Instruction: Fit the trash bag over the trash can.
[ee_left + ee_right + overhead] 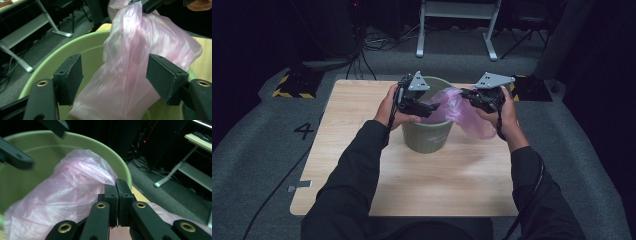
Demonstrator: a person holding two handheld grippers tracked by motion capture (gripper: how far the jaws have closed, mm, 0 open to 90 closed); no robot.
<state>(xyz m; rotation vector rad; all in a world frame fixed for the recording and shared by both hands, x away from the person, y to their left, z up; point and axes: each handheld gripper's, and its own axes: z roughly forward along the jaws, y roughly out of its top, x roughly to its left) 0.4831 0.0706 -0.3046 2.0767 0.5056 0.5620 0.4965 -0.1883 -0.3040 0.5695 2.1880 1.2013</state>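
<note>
A pale green bin [427,137] stands upright on the far middle of the wooden table [362,165]. A thin pink plastic bag [457,107] hangs partly inside it and spills over its right rim. My right gripper [467,94] is shut on the bag's upper edge; in the right gripper view its jaws [117,187] pinch the film [70,192] just above the bin's rim [100,143]. My left gripper [432,107] hovers over the bin's mouth and is open. In the left gripper view the bag [140,62] hangs between the spread jaws [115,75], inside the rim [62,50], unpinched.
The table's near half is bare wood. Grey carpet surrounds it, with a painted number 4 [304,130] and a cable at the left. Yellow-black striped blocks [292,85] sit at the far corners. A white desk frame [457,30] and tangled cables stand behind.
</note>
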